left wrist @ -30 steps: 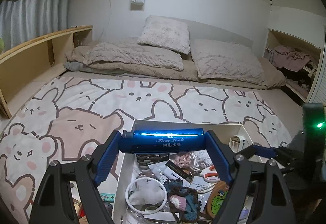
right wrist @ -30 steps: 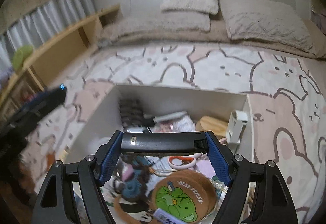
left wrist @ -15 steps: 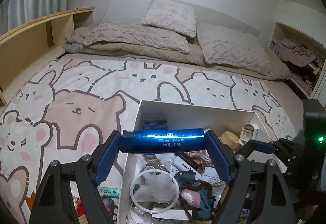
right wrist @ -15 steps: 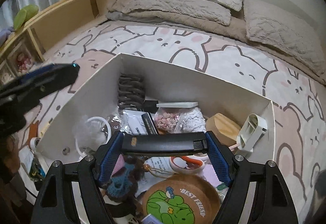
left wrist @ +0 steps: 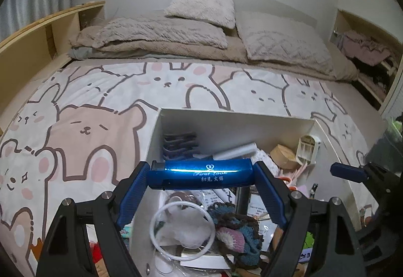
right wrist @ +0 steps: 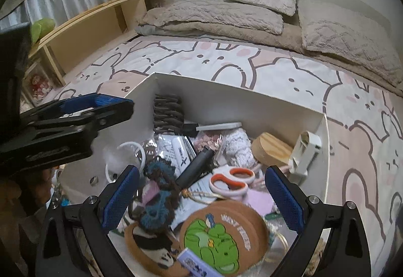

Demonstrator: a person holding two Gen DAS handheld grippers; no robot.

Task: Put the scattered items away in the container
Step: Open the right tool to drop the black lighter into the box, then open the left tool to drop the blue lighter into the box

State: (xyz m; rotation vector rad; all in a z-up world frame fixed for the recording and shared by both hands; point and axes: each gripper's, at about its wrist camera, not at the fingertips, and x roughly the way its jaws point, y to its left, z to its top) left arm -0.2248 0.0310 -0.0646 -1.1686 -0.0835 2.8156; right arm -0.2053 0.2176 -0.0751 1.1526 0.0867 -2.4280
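A white box (right wrist: 226,87) sits on the bear-print bed cover, full of small items: scissors (right wrist: 231,180), a frog coaster (right wrist: 221,234), a crochet piece (right wrist: 156,199). My left gripper (left wrist: 201,170) is shut on a blue lighter-shaped bar (left wrist: 181,177), held crosswise above the box's (left wrist: 226,114) near left part. My right gripper (right wrist: 201,183) hangs over the box, its jaws opening, pads touching nothing. A black bar (right wrist: 195,170) lies loose on the pile between and below them. One right finger (left wrist: 347,172) shows at the right in the left wrist view.
Pillows and a folded blanket (left wrist: 163,32) lie at the bed's far end. A wooden shelf (right wrist: 95,22) runs along the left, an open cupboard with clothes (left wrist: 365,50) on the right. Small clutter (left wrist: 98,251) lies outside the box's left wall.
My right gripper has spread its jaws and the black bar has dropped from them onto the pile in the box. The left gripper has come lower with the blue bar.
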